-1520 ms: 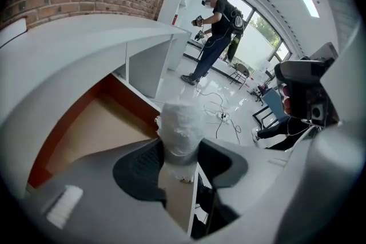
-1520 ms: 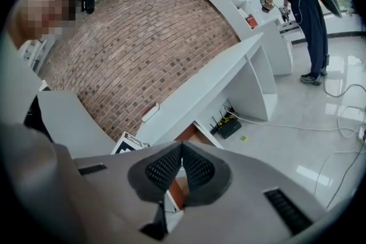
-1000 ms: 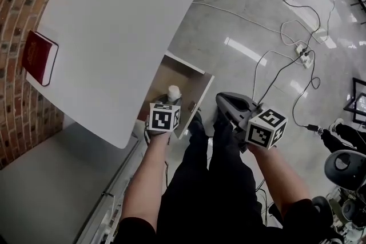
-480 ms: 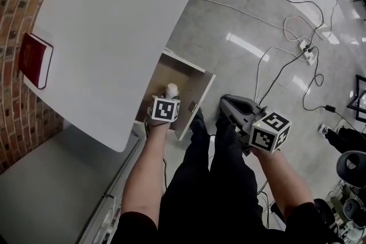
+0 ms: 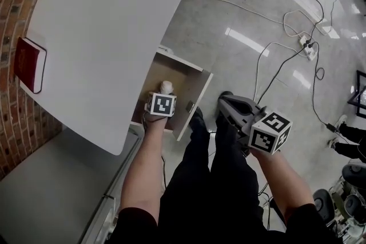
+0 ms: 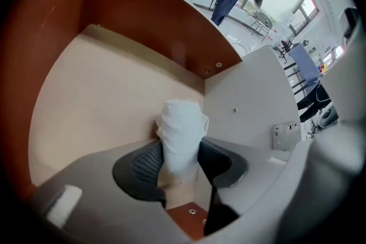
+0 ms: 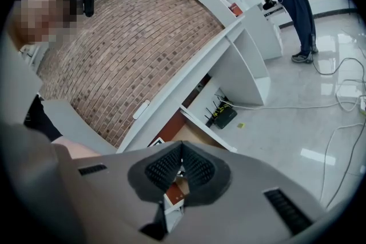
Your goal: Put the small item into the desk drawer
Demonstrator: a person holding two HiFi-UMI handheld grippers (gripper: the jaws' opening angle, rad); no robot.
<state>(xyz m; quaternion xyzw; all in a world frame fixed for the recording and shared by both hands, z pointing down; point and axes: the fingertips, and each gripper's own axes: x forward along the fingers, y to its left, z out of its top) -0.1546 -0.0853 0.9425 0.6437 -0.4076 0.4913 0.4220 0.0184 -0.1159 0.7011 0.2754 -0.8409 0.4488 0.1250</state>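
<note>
My left hand-held gripper [image 6: 180, 164] clamps a white wrapped item [image 6: 182, 128] inside the drawer [image 6: 97, 94]; I'd lower gently before releasing. My right hand-held gripper [image 7: 182, 152] is closed, empty.

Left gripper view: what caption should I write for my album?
The left hand-held gripper grips a small white item inside the open desk drawer.

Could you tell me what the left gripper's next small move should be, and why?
Probably ease the left gripper slightly lower before releasing: its jaws clamp the white wrapped item inside the open drawer, whose floor the item does not seem to touch yet.
</note>
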